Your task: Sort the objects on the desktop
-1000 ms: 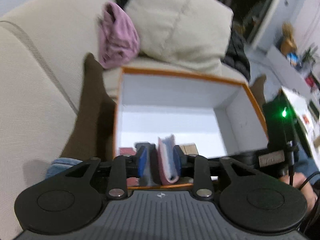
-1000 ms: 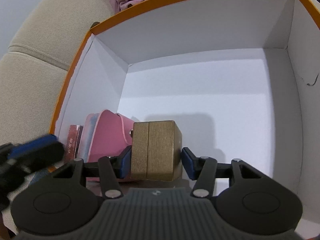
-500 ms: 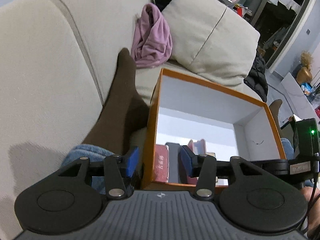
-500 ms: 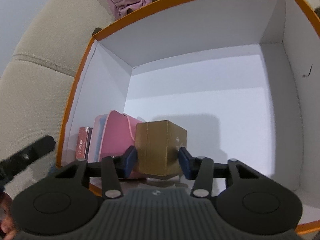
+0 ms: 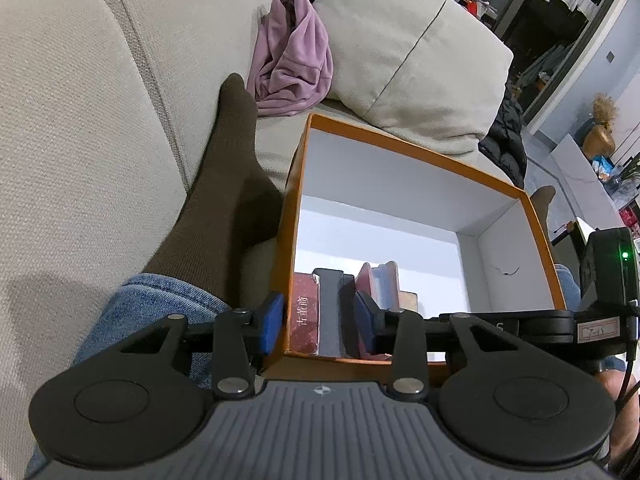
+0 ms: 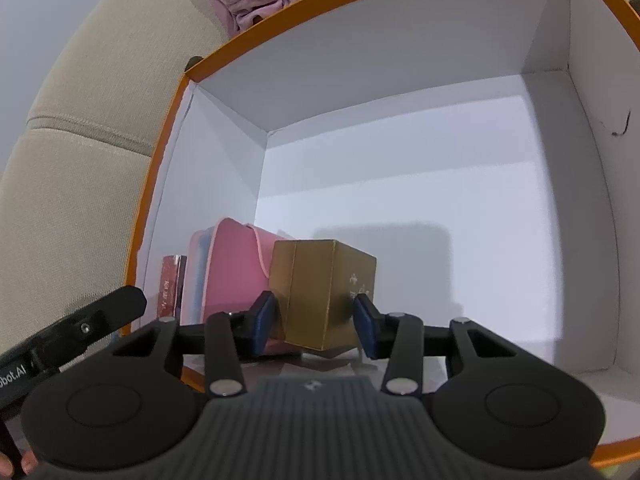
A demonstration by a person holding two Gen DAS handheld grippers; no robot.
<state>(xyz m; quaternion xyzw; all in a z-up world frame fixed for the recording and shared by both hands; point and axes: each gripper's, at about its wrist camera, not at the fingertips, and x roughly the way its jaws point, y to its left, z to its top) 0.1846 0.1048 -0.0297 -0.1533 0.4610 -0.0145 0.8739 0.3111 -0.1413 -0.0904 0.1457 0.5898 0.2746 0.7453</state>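
An orange box with white inside (image 5: 420, 152) sits on a sofa. At its near left stand a red book (image 5: 306, 312), a dark grey item (image 5: 330, 308) and a pink pouch (image 6: 236, 268). My left gripper (image 5: 318, 320) straddles the box's left wall. One finger is outside and one inside, with the wall, the red book and the grey item between them. Its jaws are closing, and no firm press shows. My right gripper (image 6: 316, 322) is shut on a gold box (image 6: 324, 292), which sits tilted beside the pouch.
A person's leg in a brown sock (image 5: 224, 184) and jeans (image 5: 152, 304) lies along the box's left side. A lilac cloth (image 5: 292, 52) and a beige cushion (image 5: 400, 52) lie behind the box. A black jacket (image 5: 504, 140) is at the far right.
My left gripper let go of the pink pouch, shifted left to the box's wall, opened wide and then narrowed. My right gripper closed on the gold box, which tipped to an angle.
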